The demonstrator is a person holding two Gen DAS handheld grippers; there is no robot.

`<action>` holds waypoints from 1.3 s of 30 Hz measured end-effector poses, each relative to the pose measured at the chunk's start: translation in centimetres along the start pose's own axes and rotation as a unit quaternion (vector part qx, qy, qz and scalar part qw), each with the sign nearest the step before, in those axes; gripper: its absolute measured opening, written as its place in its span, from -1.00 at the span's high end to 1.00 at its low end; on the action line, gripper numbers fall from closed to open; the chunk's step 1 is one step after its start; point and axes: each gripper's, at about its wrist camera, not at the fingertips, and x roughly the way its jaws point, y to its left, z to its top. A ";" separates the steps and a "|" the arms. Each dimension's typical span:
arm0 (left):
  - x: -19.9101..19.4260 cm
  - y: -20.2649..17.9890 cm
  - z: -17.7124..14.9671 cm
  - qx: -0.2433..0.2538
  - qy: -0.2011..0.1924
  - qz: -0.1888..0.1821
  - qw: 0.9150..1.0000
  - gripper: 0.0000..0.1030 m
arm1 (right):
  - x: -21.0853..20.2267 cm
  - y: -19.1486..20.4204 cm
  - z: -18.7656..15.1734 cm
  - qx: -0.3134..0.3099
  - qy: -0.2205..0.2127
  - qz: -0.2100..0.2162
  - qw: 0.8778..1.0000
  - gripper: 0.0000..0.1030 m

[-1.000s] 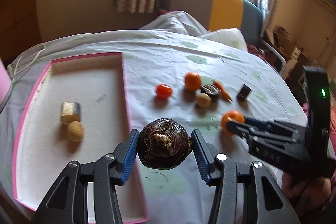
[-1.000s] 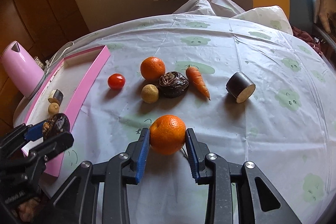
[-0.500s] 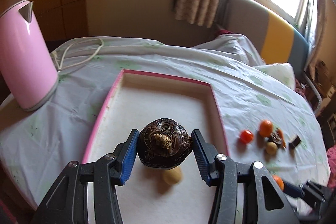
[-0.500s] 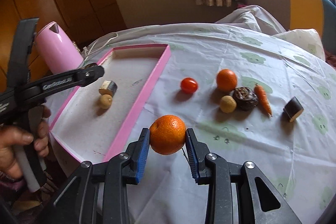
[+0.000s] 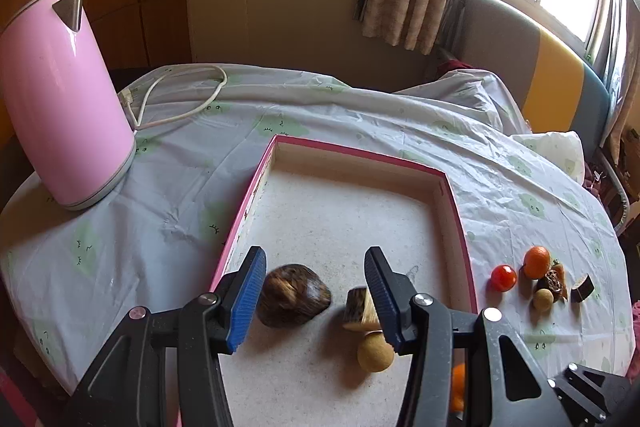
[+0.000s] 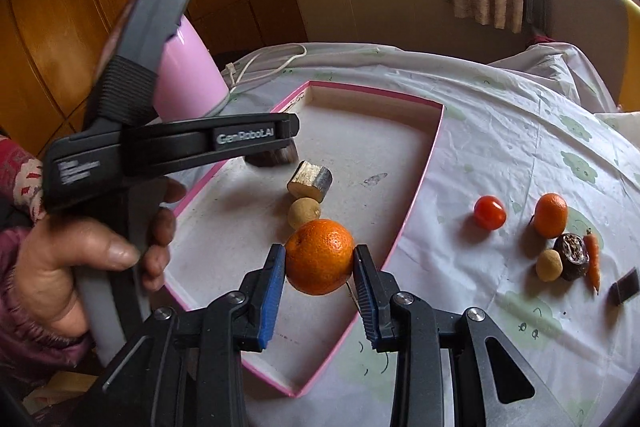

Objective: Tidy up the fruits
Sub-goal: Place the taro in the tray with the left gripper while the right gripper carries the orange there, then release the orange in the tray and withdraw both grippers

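Left gripper (image 5: 316, 297) spread wide, gripping nothing; right gripper (image 6: 320, 267) clamped on orange (image 6: 320, 256).
Risk: released dark fruit (image 5: 294, 294), lower centre, rolling inside pink tray (image 5: 460, 223); orange dropping onto it.

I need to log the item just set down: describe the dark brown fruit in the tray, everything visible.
The brown fruit is a rounded, glossy dark lump with paler streaks, mangosteen-like, lying on its side on the speckled white floor of the pink tray, near its left wall. It sits between the open fingers of the left gripper, close to the left pad; contact cannot be told. A cut cylinder piece lies just to its right, apart. In the right wrist view the gripper mostly hides it.
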 end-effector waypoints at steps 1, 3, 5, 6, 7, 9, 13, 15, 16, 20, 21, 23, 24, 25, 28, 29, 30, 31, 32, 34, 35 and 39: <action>-0.1 0.0 -0.1 0.002 0.000 0.001 1.000 -0.09 | 0.4 0.0 0.1 0.002 0.003 0.001 1.000 0.33; -0.3 0.2 -0.3 -0.002 0.001 0.000 1.000 -0.09 | 1.0 0.0 0.5 0.007 0.004 -0.001 1.000 0.33; -0.5 0.4 -0.6 -0.007 0.004 -0.002 1.000 -0.09 | 1.4 0.1 0.6 0.012 0.004 -0.003 1.000 0.26; -0.7 0.5 -0.8 -0.009 0.006 -0.004 1.000 -0.09 | 1.4 0.0 0.6 0.018 0.003 -0.008 1.000 0.25; -0.8 0.7 -1.0 -0.012 0.007 -0.006 1.000 -0.09 | 1.4 0.0 0.5 0.021 0.002 -0.009 1.000 0.25; -1.2 0.9 -1.5 -0.017 0.009 -0.011 1.000 -0.09 | 1.3 -0.1 0.4 0.024 -0.004 -0.010 1.000 0.24; -1.8 1.1 -2.7 -0.023 0.010 -0.015 1.000 -0.09 | 0.5 -0.7 -0.2 0.037 -0.011 -0.020 0.999 0.06; -2.1 1.1 -3.1 -0.024 0.011 -0.022 0.999 -0.09 | -0.1 -1.0 -0.7 0.042 -0.016 -0.030 0.999 0.05; -2.3 1.0 -3.3 -0.022 0.012 -0.024 0.999 -0.09 | -0.5 -1.2 -0.9 0.042 -0.021 -0.038 0.998 0.02; -2.8 0.2 -4.1 -0.008 0.009 -0.032 0.999 -0.09 | -2.3 -1.7 -2.1 0.035 -0.055 -0.082 0.995 -0.44; -2.9 -0.1 -4.2 -0.006 0.010 -0.035 0.999 -0.09 | -2.8 -1.8 -2.4 0.033 -0.063 -0.094 0.993 -0.50; -3.1 -0.7 -4.5 -0.002 0.010 -0.041 0.999 -0.09 | -3.8 -2.5 -2.8 0.039 -0.076 -0.113 0.990 -0.67; -3.2 -1.0 -4.6 0.000 0.010 -0.047 0.999 -0.09 | -4.1 -2.8 -2.9 0.044 -0.077 -0.118 0.989 -0.68; -3.3 -1.4 -4.8 0.003 0.008 -0.051 0.999 -0.09 | -4.5 -3.3 -3.1 0.050 -0.076 -0.122 0.988 -0.69; -3.7 -2.7 -5.1 0.020 0.004 -0.055 0.998 -0.09 | -5.6 -4.9 -3.5 0.074 -0.078 -0.132 0.985 -0.69; -3.9 -3.1 -5.2 0.026 0.002 -0.057 0.998 -0.09 | -6.0 -5.4 -3.7 0.084 -0.083 -0.134 0.984 -0.69; -4.1 -3.3 -5.3 0.031 -0.001 -0.057 0.998 -0.09 | -6.4 -5.9 -3.9 0.093 -0.085 -0.133 0.983 -0.70; -4.2 -3.6 -5.4 0.036 -0.002 -0.058 0.998 -0.09 | -6.7 -6.4 -4.1 0.100 -0.086 -0.128 0.983 -0.74; -4.4 -3.9 -5.5 0.042 -0.003 -0.060 0.997 -0.09 | -7.1 -6.9 -4.3 0.108 -0.087 -0.127 0.982 -0.76; -4.6 -4.4 -5.7 0.052 -0.004 -0.059 0.997 -0.09 | -7.9 -7.6 -4.7 0.117 -0.099 -0.133 0.979 -0.77; -4.7 -4.6 -5.8 0.056 -0.003 -0.060 0.997 -0.09 | -8.4 -7.9 -4.9 0.117 -0.106 -0.136 0.978 -0.77; -4.9 -5.4 -6.1 0.068 -0.004 -0.063 0.996 -0.09 | -9.7 -8.6 -5.5 0.104 -0.122 -0.178 0.971 -0.77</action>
